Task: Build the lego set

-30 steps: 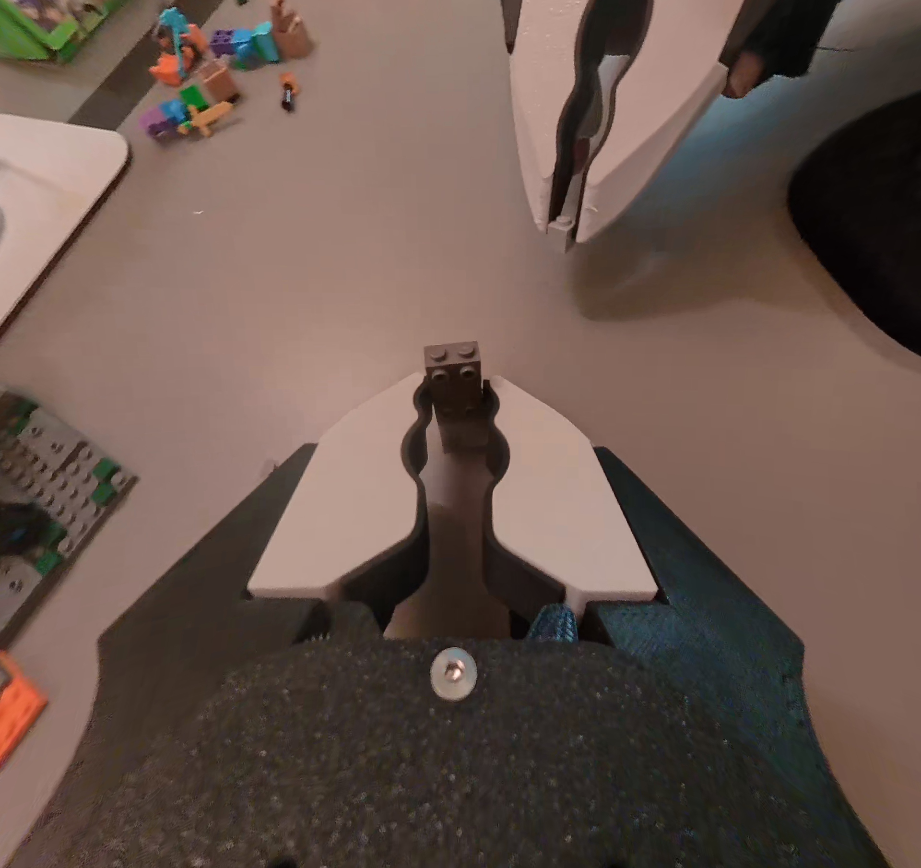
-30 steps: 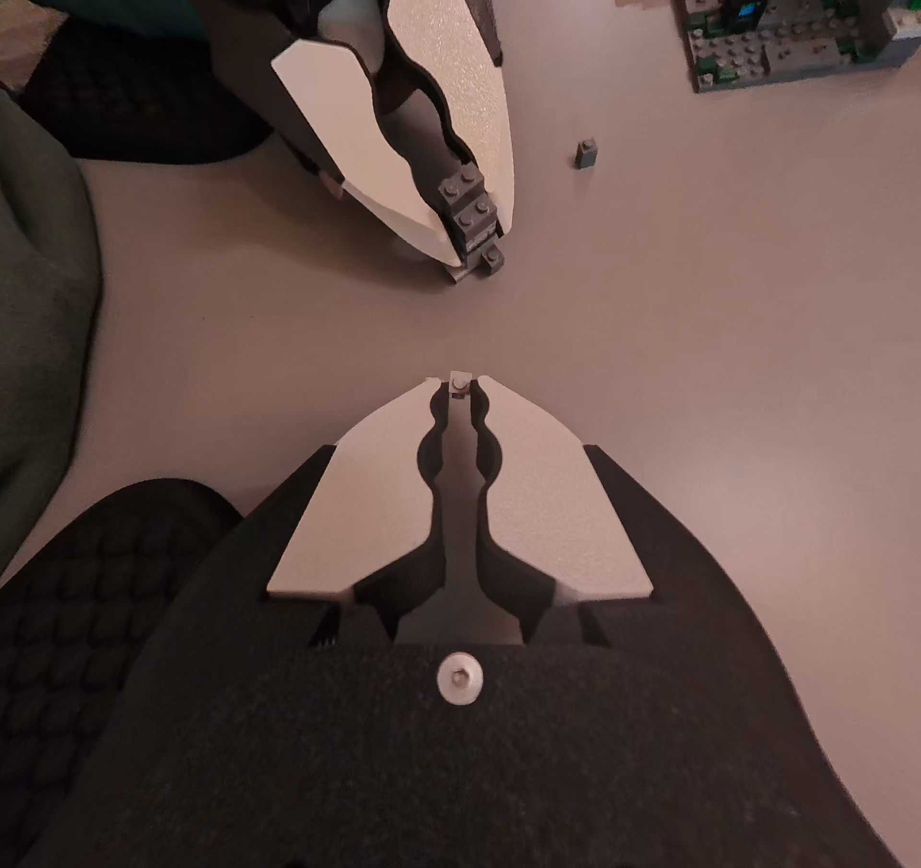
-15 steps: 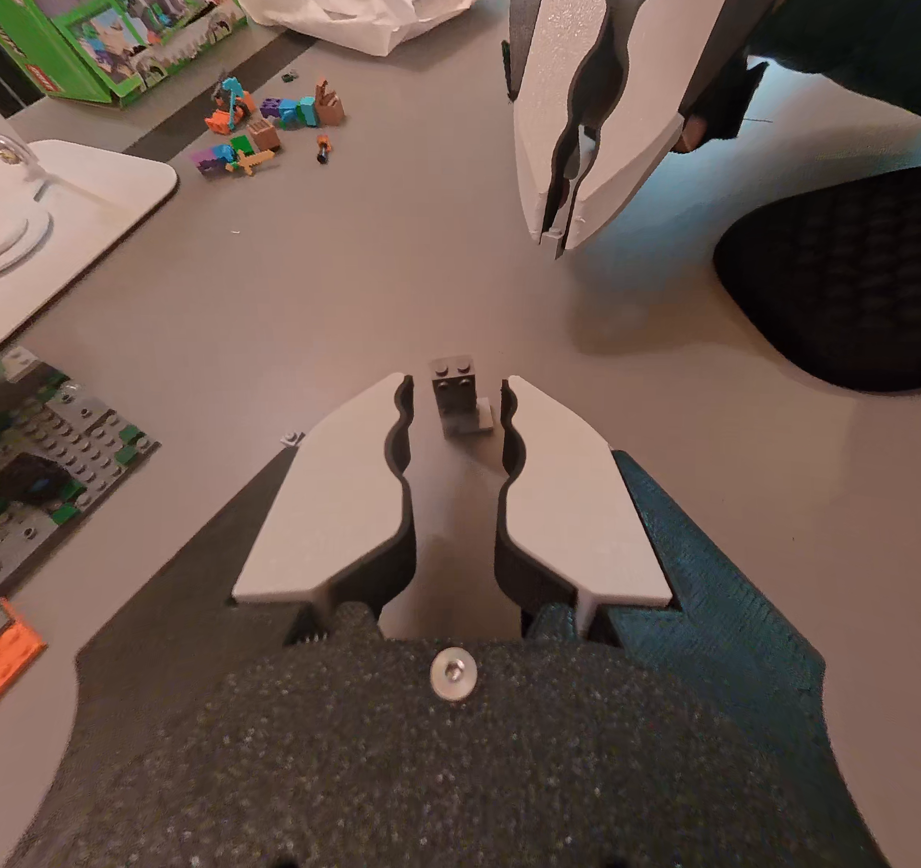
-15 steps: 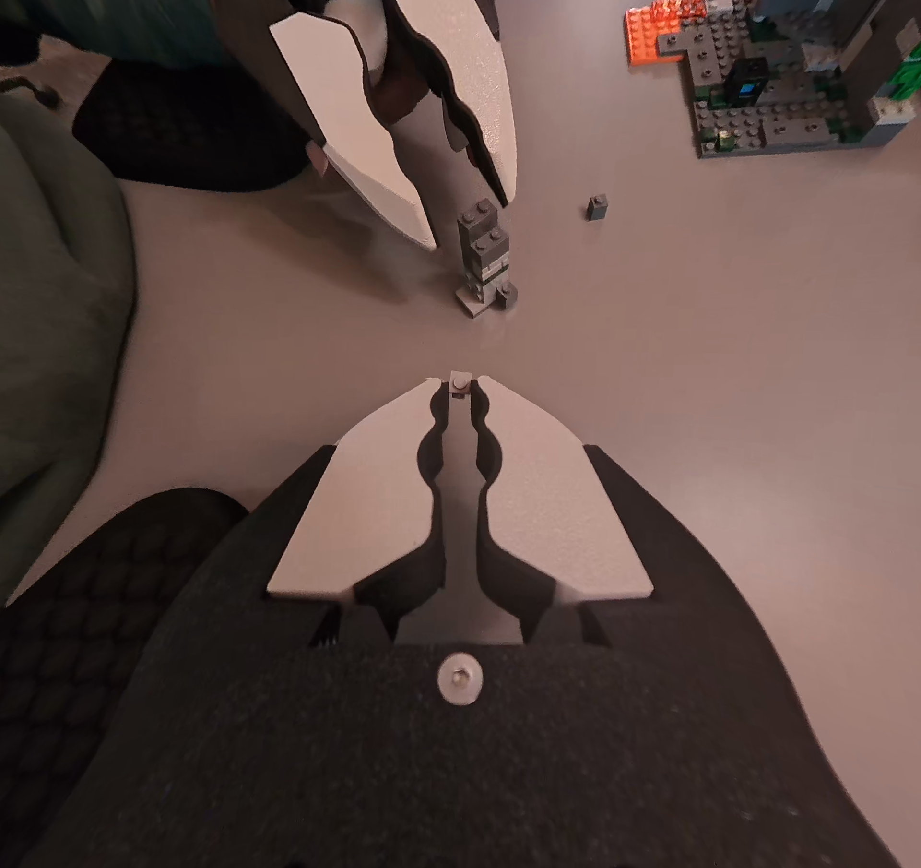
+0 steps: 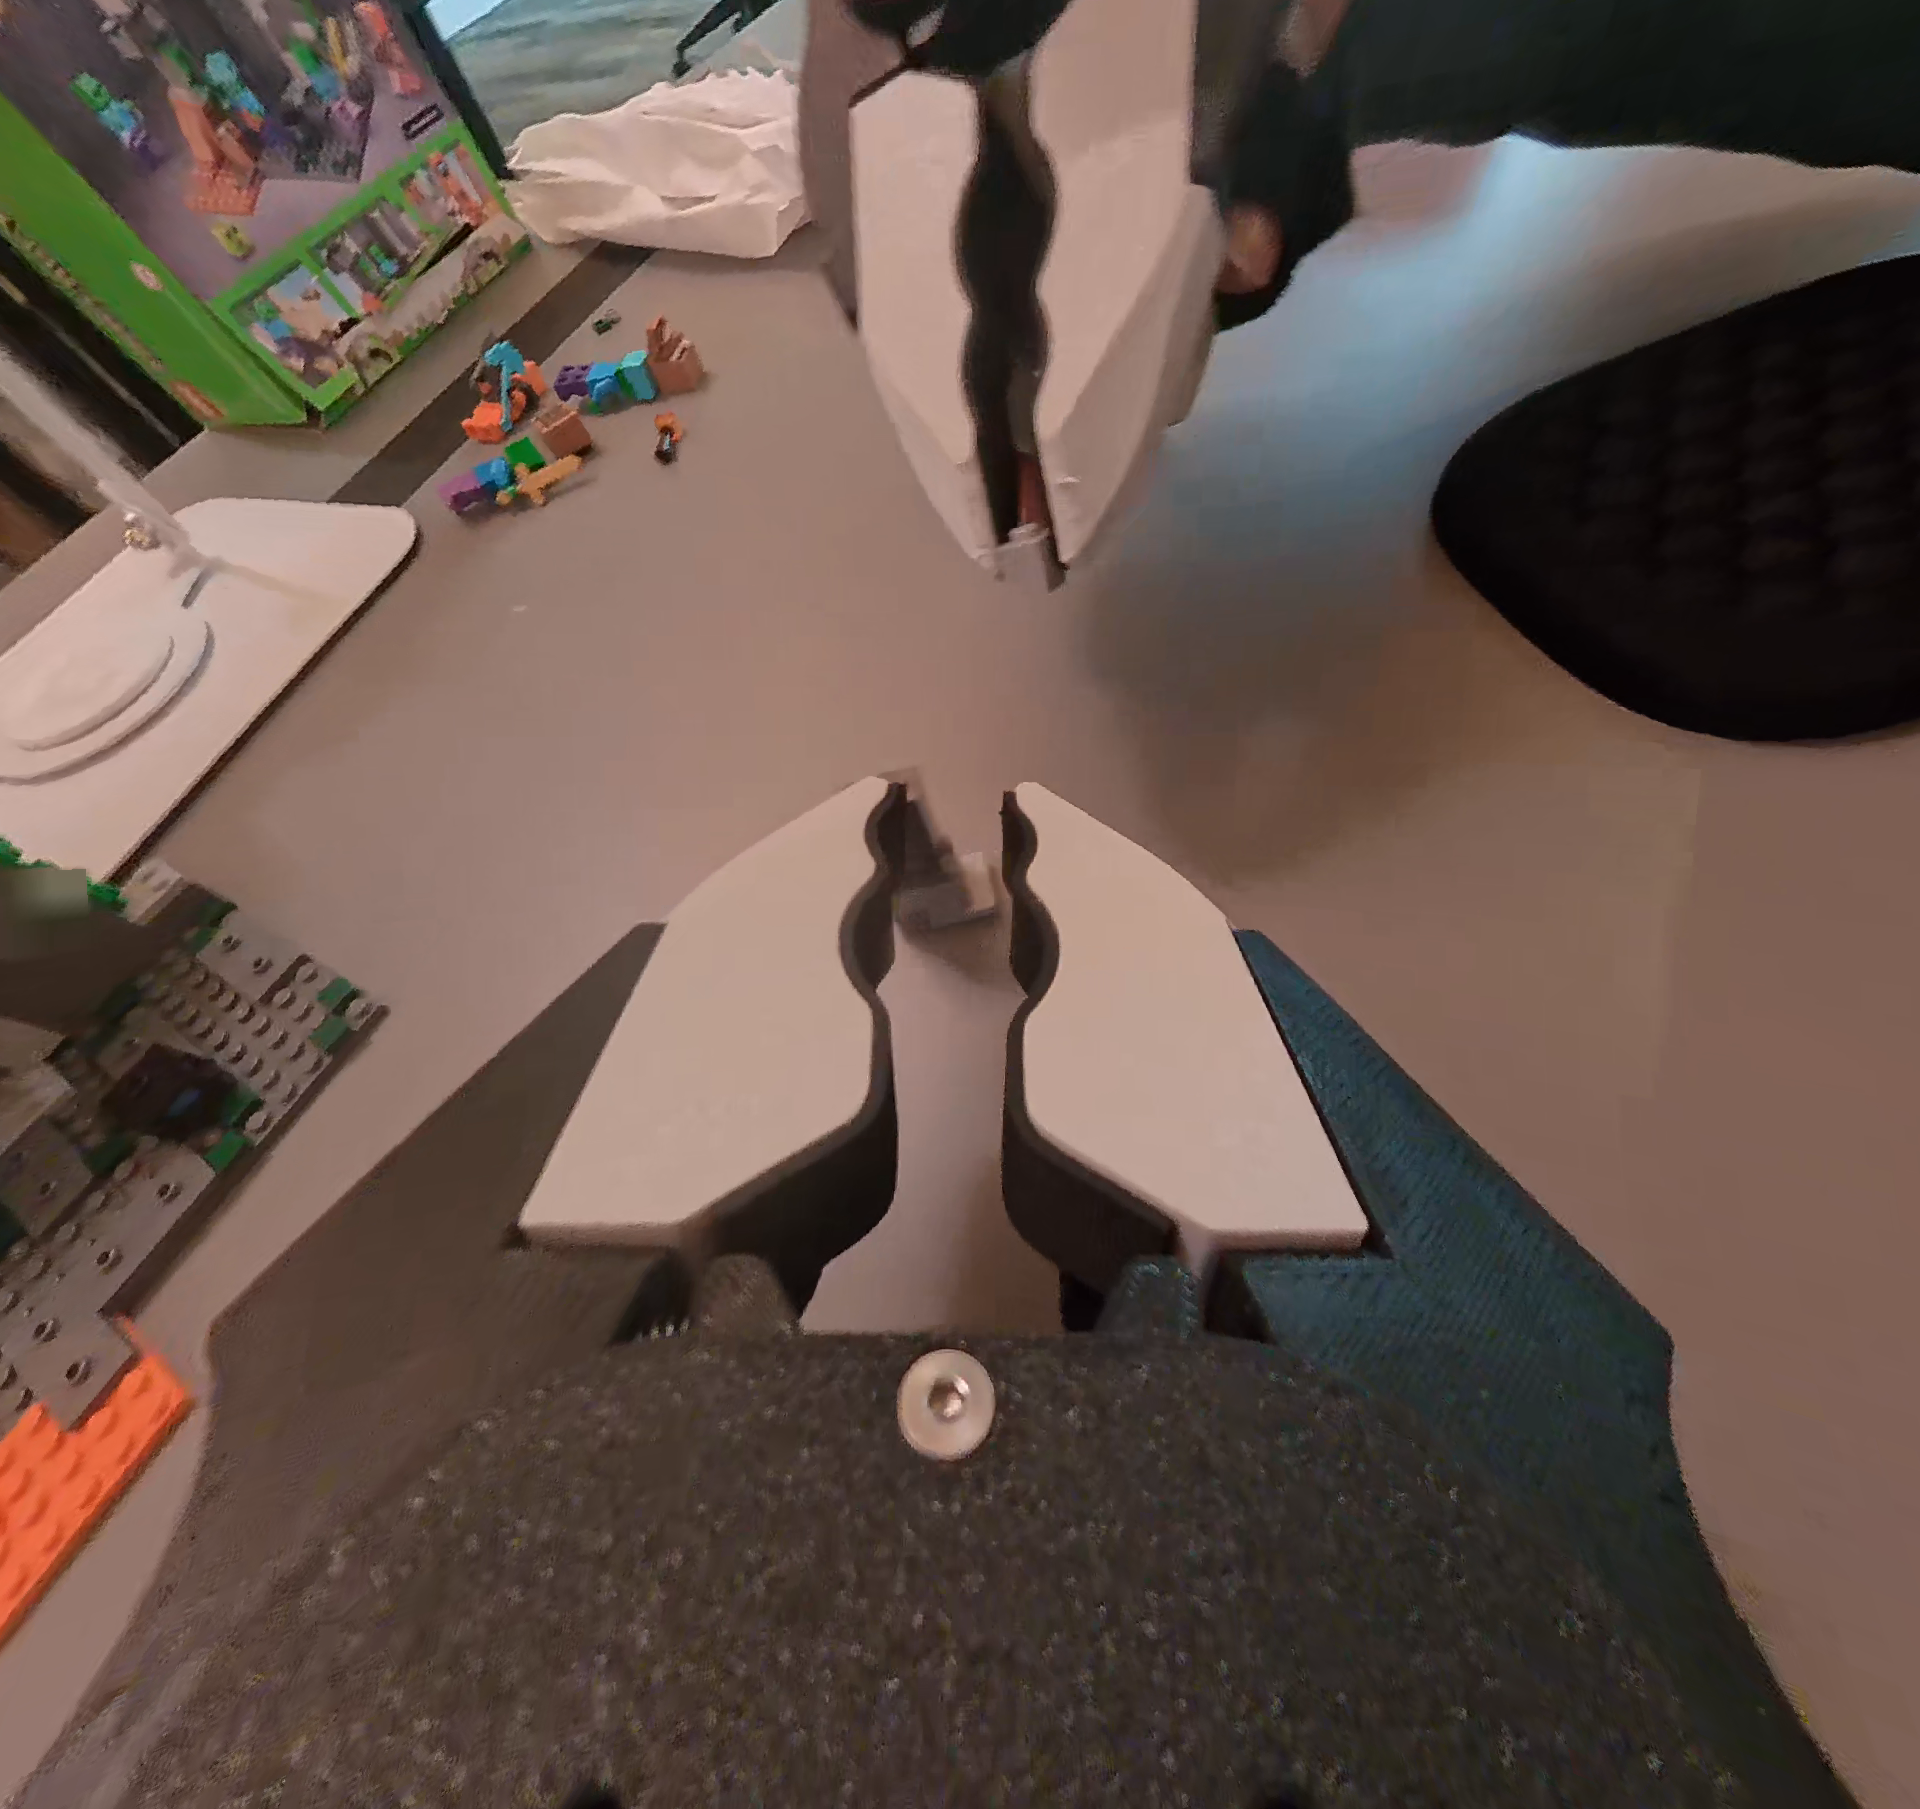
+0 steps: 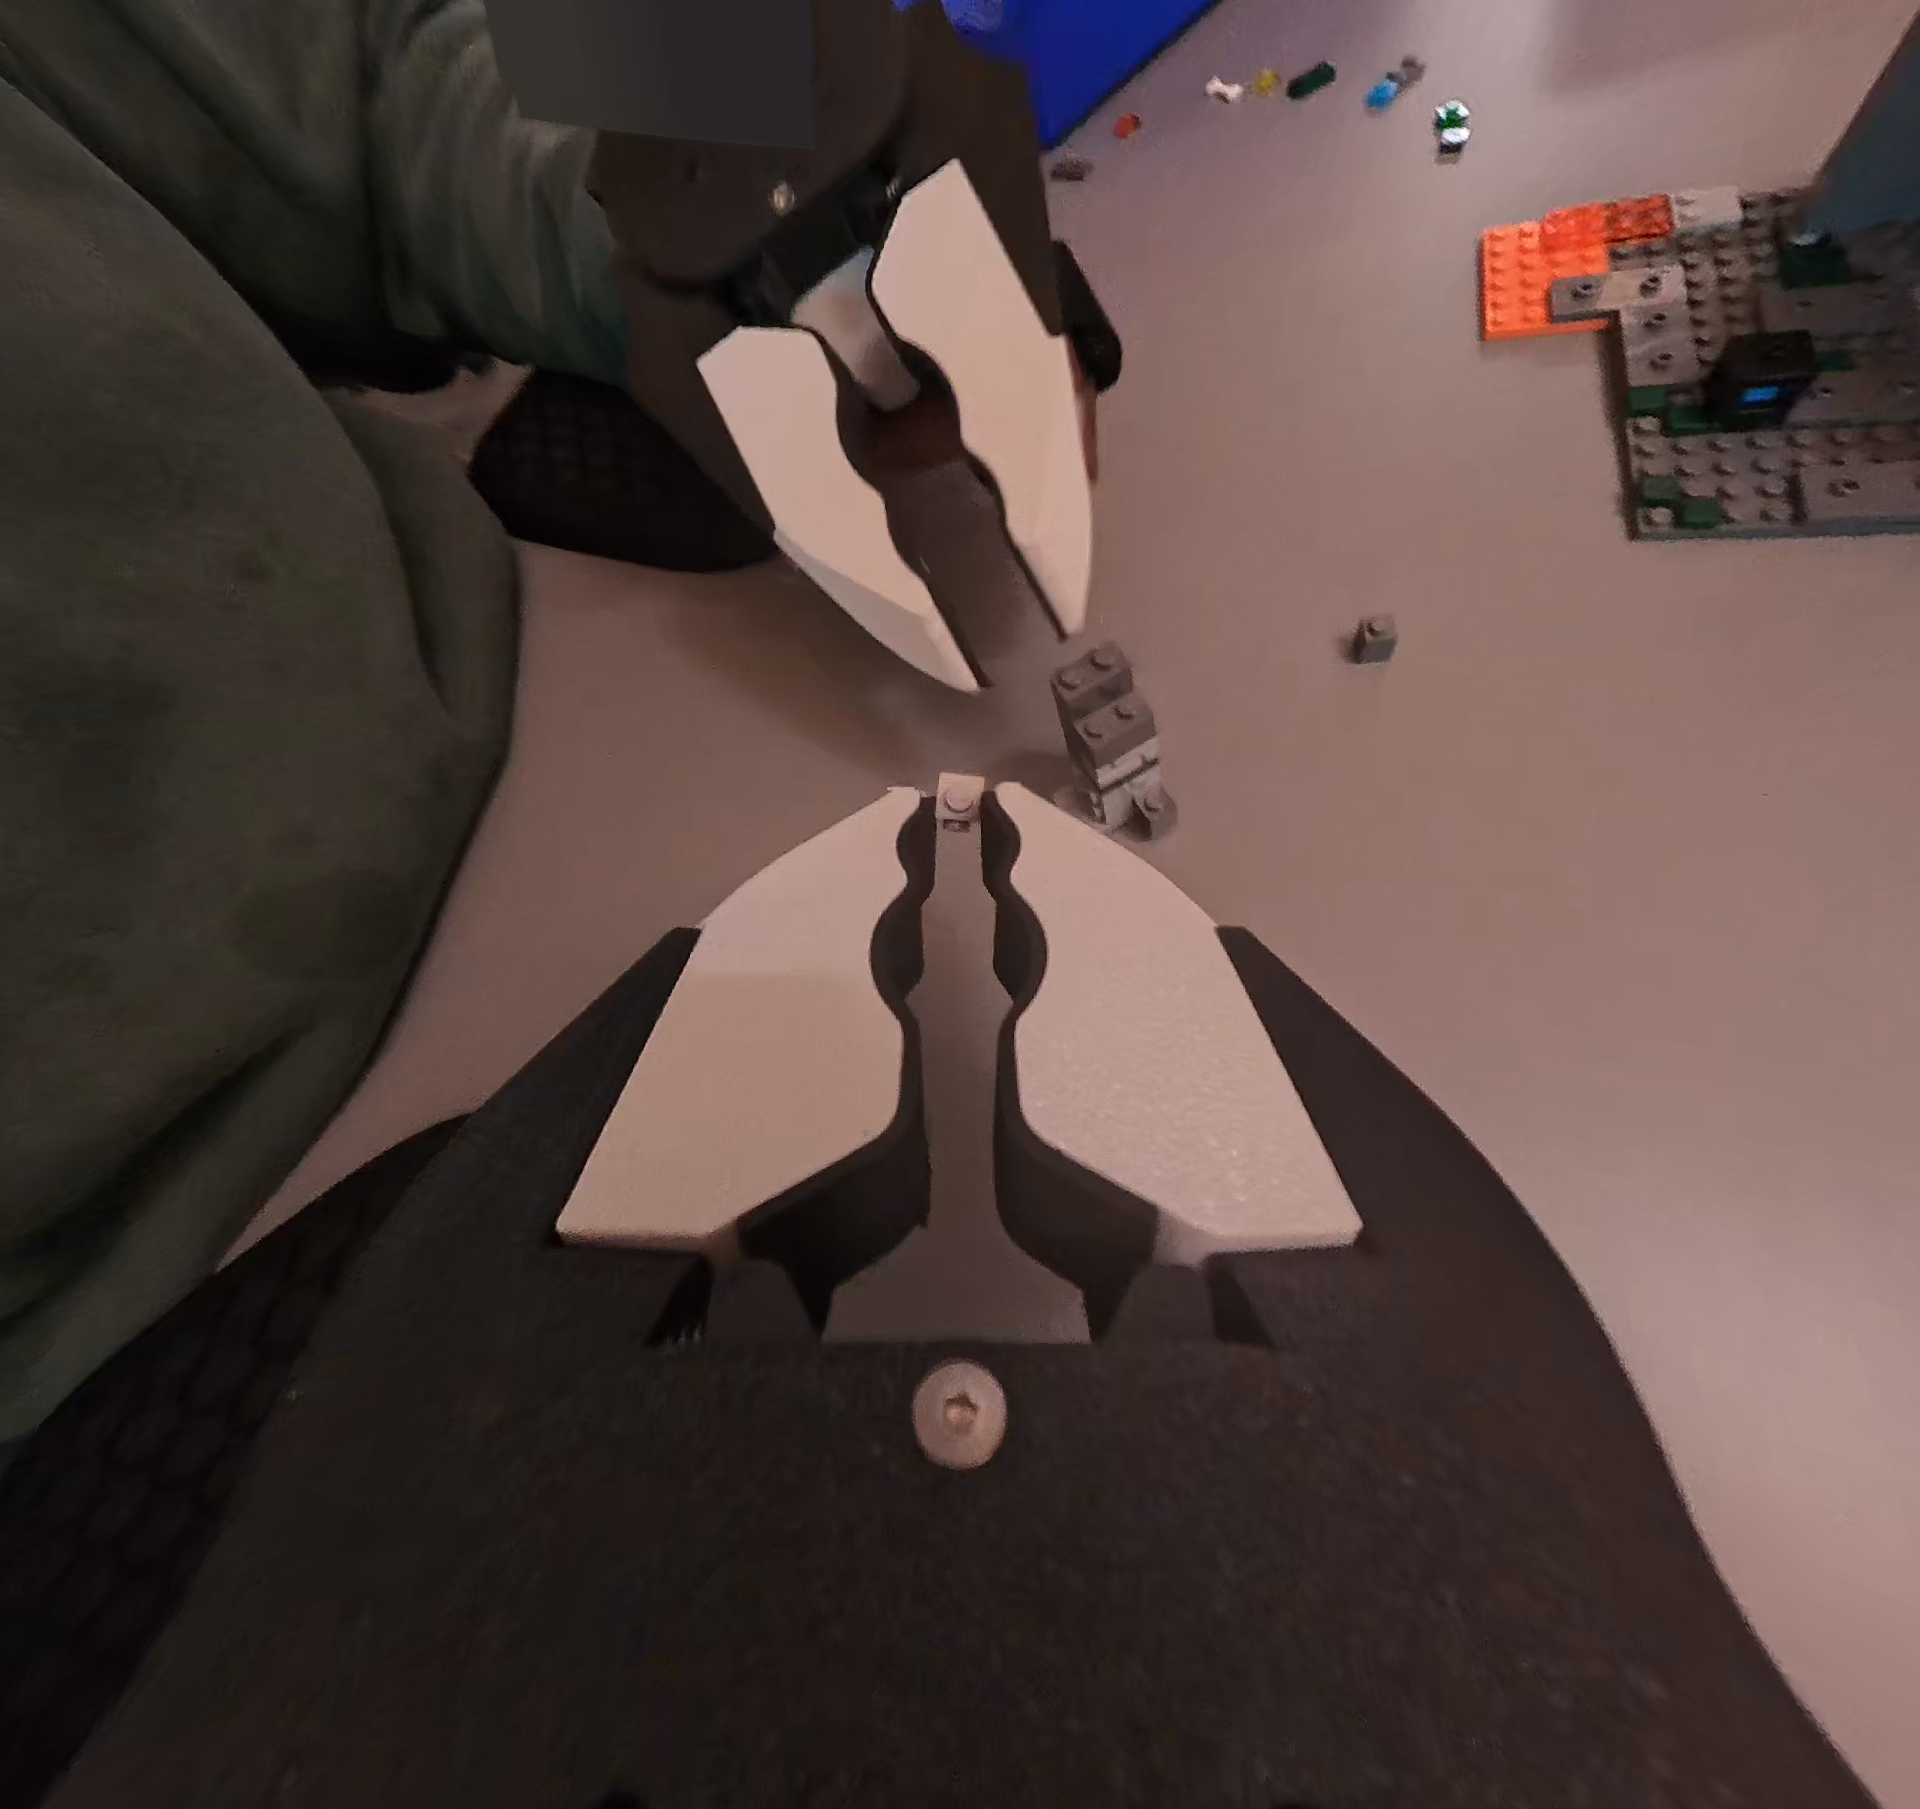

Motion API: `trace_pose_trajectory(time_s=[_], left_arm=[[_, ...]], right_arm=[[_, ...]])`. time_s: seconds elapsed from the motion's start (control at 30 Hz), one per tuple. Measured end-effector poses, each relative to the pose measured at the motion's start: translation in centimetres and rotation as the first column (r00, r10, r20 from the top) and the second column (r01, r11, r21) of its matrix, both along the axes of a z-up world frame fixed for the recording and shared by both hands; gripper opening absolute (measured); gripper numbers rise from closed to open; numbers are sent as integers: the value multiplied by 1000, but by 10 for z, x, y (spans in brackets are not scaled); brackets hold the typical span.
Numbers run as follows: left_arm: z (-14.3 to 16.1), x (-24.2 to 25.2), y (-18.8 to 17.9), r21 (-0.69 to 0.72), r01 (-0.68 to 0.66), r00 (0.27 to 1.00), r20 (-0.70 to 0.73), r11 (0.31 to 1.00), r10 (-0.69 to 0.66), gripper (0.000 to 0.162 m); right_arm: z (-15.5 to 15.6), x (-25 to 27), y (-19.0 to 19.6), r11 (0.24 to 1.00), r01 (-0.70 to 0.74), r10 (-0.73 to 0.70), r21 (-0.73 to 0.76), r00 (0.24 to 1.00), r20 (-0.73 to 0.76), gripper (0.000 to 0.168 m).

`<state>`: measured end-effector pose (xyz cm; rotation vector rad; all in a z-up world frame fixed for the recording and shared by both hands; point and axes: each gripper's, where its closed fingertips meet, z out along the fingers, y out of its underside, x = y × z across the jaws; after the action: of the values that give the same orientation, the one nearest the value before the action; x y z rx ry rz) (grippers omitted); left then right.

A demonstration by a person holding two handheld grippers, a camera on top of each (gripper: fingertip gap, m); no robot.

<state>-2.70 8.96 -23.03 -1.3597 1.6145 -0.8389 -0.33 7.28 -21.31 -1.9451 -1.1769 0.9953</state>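
Since earlier, left gripper [image 6: 1023,663] was backed off, jaws apart; grey brick stack [image 6: 1110,736] stood free on table [image 6: 1455,1032]. Right gripper [image 6: 958,795] was clamped on small grey piece [image 6: 957,803]. Stack could easily get tipped when pressed unsupported.

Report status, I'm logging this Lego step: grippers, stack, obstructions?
Left gripper open, off the grey brick stack, which stands on the table. Right gripper shut on small grey piece. Nothing between piece and stack.

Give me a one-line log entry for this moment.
left tool: open, off grey brick stack | stack: standing on table | right tool: shut on small grey piece | piece: not yet attached
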Motion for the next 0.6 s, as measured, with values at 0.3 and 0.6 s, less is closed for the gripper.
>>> trace_pose_trajectory(time_s=[0.3, 0.6], left_arm=[[20, 6, -10, 160, -17, 995, 96, 987, 1, 21], [39, 6, -10, 247, -82, 985, 169, 965, 40, 13]], right_arm=[[29, -18, 7, 873, 68, -228, -482, 932, -283, 8], [29, -38, 2, 792, 47, -318, -608, 882, -347, 7]])
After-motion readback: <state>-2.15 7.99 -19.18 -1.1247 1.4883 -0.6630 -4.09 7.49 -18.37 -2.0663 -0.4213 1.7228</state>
